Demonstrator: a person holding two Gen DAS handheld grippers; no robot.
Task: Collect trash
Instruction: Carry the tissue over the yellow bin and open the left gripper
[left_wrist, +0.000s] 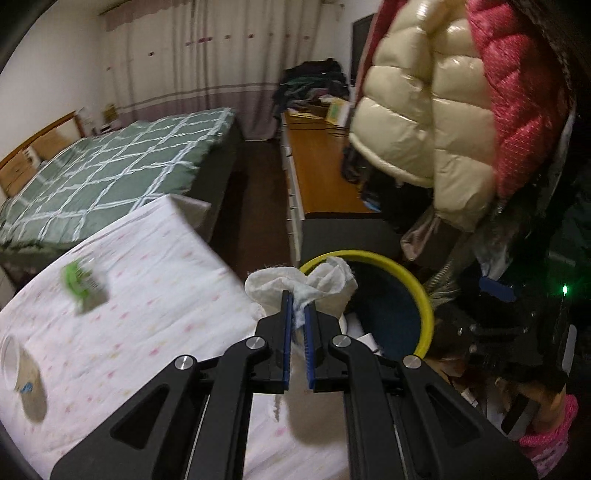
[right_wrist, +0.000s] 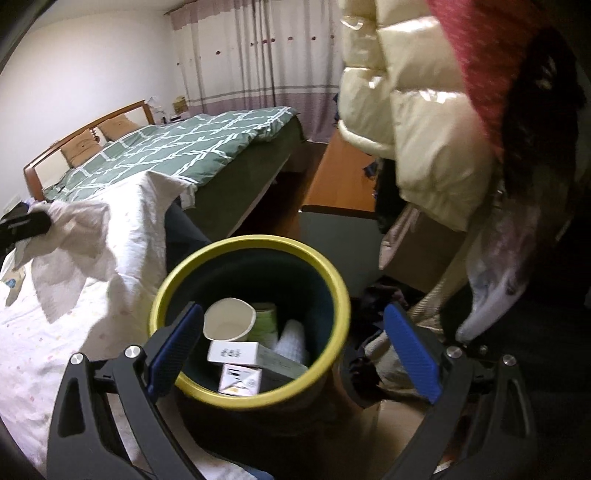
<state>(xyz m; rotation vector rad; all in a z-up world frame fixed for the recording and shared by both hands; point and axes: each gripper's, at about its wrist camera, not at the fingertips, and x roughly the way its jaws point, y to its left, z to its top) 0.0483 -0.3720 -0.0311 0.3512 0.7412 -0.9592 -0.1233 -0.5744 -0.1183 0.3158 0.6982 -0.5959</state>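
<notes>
My left gripper (left_wrist: 300, 301) is shut on a crumpled white tissue (left_wrist: 295, 282), held in the air at the near rim of the dark bin with a yellow rim (left_wrist: 424, 295). In the right wrist view the same tissue (right_wrist: 70, 236) hangs from the left gripper (right_wrist: 26, 225) at the far left, over the white cloth. My right gripper (right_wrist: 291, 328) is open above the bin (right_wrist: 251, 243), nothing between its fingers. Inside the bin lie a paper cup (right_wrist: 229, 319), a green cup (right_wrist: 264, 321) and small cartons (right_wrist: 236, 352).
On the white dotted cloth (left_wrist: 129, 332) lie a green wrapper (left_wrist: 83, 284) and a paper cup (left_wrist: 22, 376). Behind are a green checked bed (left_wrist: 110, 166) and a wooden bench (left_wrist: 317, 166). Cream and red padded jackets (left_wrist: 424, 110) hang to the right of the bin.
</notes>
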